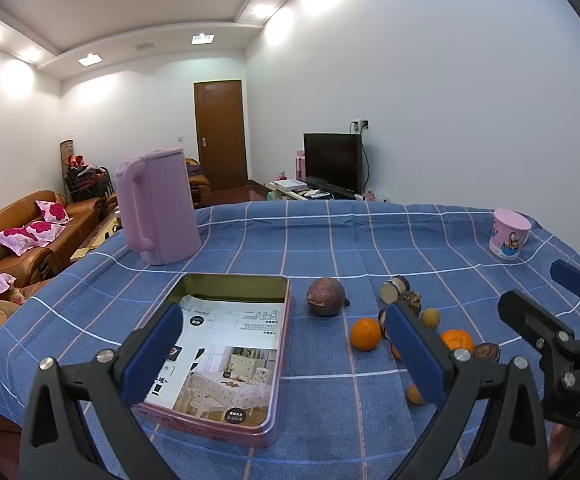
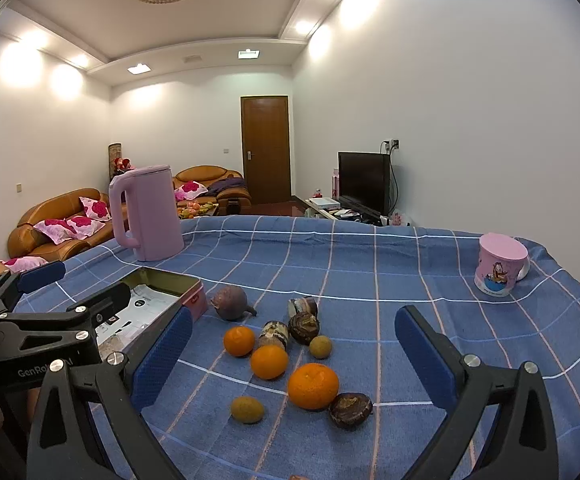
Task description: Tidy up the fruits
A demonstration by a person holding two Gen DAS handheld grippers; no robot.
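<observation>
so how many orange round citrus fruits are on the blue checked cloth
3, clustered right of the pink tin: the largest orange fruit nearest the camera, a middle one behind it, a third farthest left. None looks hidden.

We see the tin point(image 1: 225, 360) left of the fruit point(image 2: 313, 386), kettle point(image 1: 155, 206) behind, cup point(image 2: 500, 268) far right, all on the table point(image 1: 330, 236).

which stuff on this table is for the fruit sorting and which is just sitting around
For the job:
- three oranges, e.g.
- two small tan round fruits, e.g.
- dark brown pieces, e.g.
- purple round fruit
- open tin, no fruit in it yet

Just lying about:
- pink kettle
- pink cartoon mug
- printed sheet lining the tin
</observation>
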